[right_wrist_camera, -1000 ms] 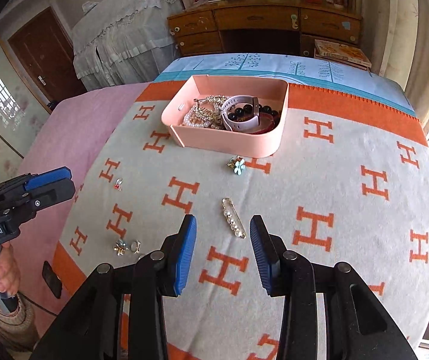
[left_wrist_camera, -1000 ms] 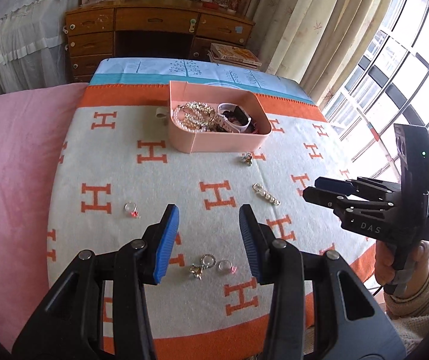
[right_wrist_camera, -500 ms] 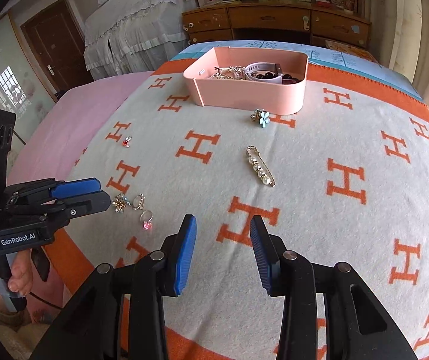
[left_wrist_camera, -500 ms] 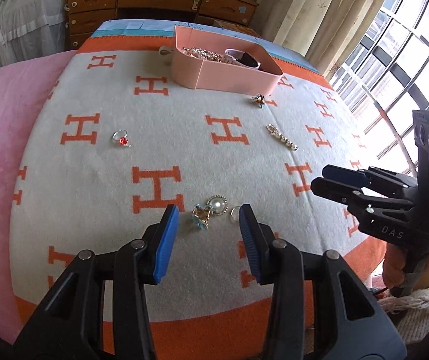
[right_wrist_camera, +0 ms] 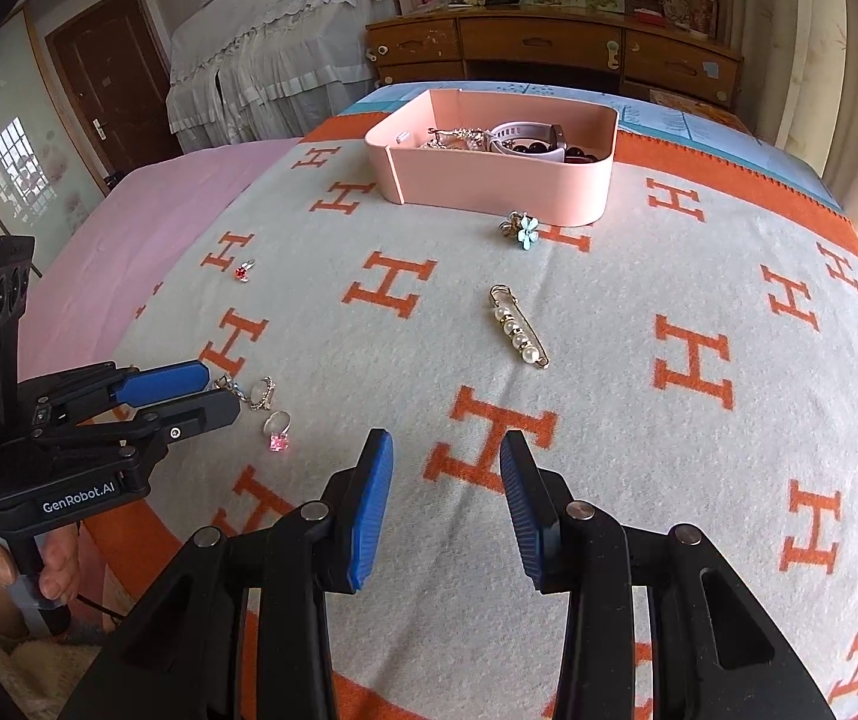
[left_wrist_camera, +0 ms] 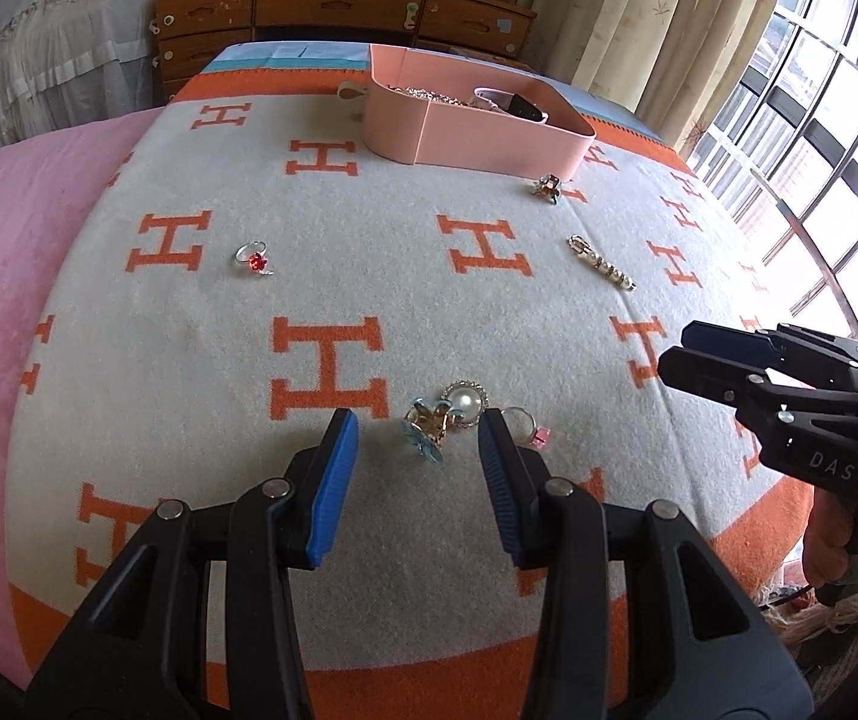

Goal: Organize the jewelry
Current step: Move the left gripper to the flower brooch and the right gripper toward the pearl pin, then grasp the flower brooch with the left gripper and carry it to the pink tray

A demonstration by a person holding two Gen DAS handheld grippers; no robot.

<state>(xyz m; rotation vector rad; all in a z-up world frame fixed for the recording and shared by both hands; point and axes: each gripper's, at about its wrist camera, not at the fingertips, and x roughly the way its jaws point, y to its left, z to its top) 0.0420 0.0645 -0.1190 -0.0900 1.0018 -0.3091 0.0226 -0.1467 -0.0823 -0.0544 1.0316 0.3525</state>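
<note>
I'm lining my left claw, spread wide, on the pearl brooch cluster lying dead ahead between its tips near the bed's front edge, right claw also wide, farther off.

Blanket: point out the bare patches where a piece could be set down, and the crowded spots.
Free: blanket between the pearl pin and the window edge; also between the red ring and the pin. Crowded: the brooch cluster and pink ring at the left gripper; the pink box front, by the flower brooch.

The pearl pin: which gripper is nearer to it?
Right. The right gripper is open just short of the pearl pin; the left gripper is open farther away, over the brooch cluster.
</note>
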